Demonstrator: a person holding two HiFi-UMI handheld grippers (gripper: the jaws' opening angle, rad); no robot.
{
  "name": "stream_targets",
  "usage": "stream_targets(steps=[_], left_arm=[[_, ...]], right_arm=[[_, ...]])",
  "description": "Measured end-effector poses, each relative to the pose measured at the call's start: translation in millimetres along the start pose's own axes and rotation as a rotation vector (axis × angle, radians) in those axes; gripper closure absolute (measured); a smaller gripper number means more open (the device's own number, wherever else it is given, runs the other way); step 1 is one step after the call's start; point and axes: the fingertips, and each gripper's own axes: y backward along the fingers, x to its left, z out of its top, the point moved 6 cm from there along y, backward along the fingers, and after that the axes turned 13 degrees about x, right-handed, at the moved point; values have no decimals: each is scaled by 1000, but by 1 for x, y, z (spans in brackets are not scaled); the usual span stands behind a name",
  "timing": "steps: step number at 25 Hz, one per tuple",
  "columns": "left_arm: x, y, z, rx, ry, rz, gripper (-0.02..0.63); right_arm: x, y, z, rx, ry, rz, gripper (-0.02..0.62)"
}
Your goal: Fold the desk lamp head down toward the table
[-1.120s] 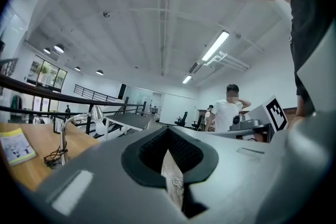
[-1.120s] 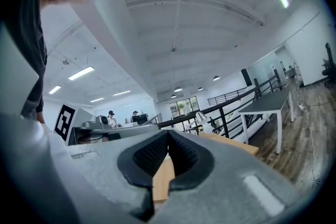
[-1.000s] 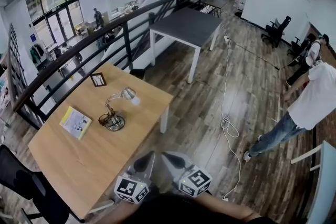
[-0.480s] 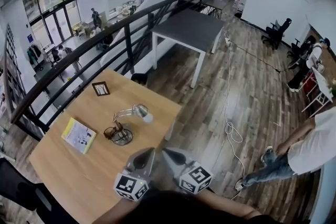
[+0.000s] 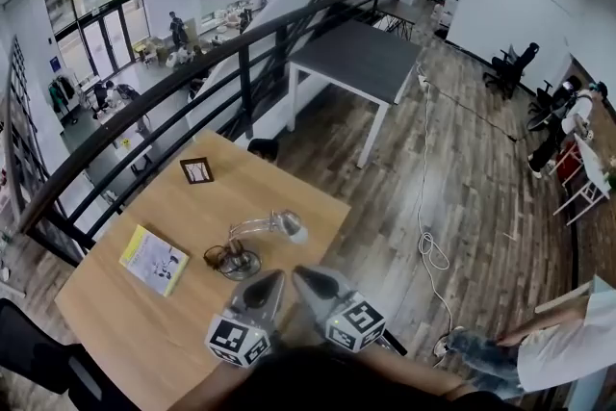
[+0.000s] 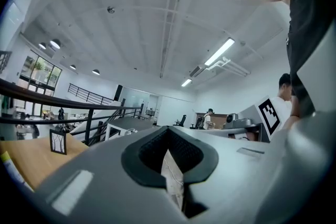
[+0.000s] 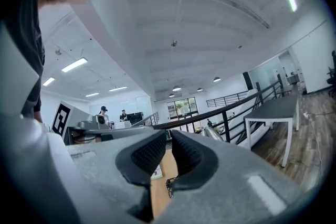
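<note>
The desk lamp (image 5: 252,244) stands on the wooden table (image 5: 144,322). It has a round base, a bent silver arm and a silver head (image 5: 290,226) that leans to the right. Both grippers are held level just short of it, over the table's near edge. My left gripper (image 5: 274,276) is shut with nothing in it. My right gripper (image 5: 300,272) has just been opening, and a narrow empty gap shows between its pads. The lamp head (image 7: 211,132) shows past the right gripper (image 7: 168,134). It is also small beyond the left gripper (image 6: 167,131).
A small picture frame (image 5: 196,170) and a yellow booklet (image 5: 154,259) lie on the table. A black chair (image 5: 38,356) is at the lower left. A dark railing (image 5: 192,77) runs behind. A grey table (image 5: 356,58), a floor cable (image 5: 428,245) and a person (image 5: 549,361) are on the right.
Both grippers and the head camera have moved toward the table, so the lamp now sits just ahead of the jaws. The person on the right has walked toward the lower right corner.
</note>
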Motion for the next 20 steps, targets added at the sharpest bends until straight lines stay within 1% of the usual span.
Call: stream_targets(steps=[3, 6, 13, 16, 20], left_arm=[[16, -1, -6, 13, 23, 11, 606], [24, -2, -1, 19, 35, 30, 607], [41, -18, 8, 21, 48, 88, 607], [48, -28, 9, 25, 72, 109, 607], [58, -39, 12, 19, 97, 149, 607]], right_arm=[[-6, -12, 1, 12, -13, -12, 557], [-13, -21, 8, 22, -12, -18, 535], [-42, -44, 23, 53, -8, -8, 460], [-60, -53, 28, 74, 5, -19, 407], [-85, -70, 28, 145, 15, 9, 361]])
